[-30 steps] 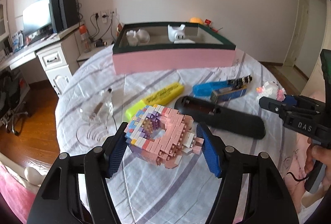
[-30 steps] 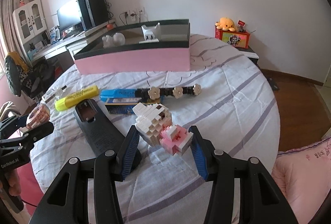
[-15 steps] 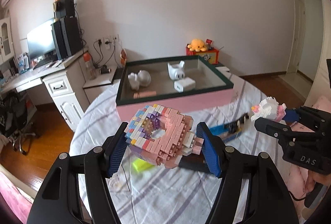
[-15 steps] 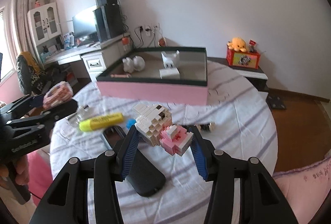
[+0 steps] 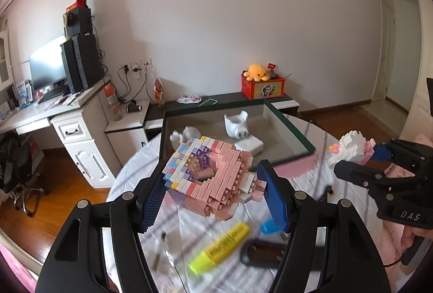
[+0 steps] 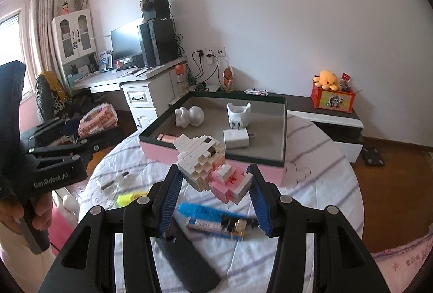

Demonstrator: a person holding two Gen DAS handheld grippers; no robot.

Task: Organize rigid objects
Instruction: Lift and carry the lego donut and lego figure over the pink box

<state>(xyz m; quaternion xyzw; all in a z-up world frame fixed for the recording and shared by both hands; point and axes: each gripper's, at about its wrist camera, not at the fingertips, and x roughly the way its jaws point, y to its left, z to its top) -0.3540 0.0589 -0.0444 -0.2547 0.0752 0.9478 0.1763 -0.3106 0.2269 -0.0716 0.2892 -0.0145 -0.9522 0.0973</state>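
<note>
My left gripper [image 5: 211, 193] is shut on a pink and pastel brick-built donut [image 5: 213, 179], held high above the table, just short of the pink box [image 5: 292, 171]. My right gripper [image 6: 213, 184] is shut on a white and pink brick-built figure [image 6: 213, 171], also lifted, in front of the box [image 6: 284, 130]. The box has a dark green rim and grey floor and holds two white figurines [image 6: 189, 117], a white charger [image 6: 236, 138] and a pink stick [image 6: 166, 138]. Each gripper shows in the other's view: the right one [image 5: 379, 165], the left one [image 6: 81, 133].
On the striped tablecloth [image 6: 311, 198] lie a yellow highlighter [image 5: 220, 247], a blue highlighter [image 6: 203, 210], a black remote [image 6: 189, 260], a small pack with flower beads [image 6: 232, 225] and clear plastic pieces [image 6: 116, 180]. A desk with monitor stands at the left, a low cabinet behind.
Both grippers rose from near the table with their brick models and moved toward the box; its inside now shows from above.
</note>
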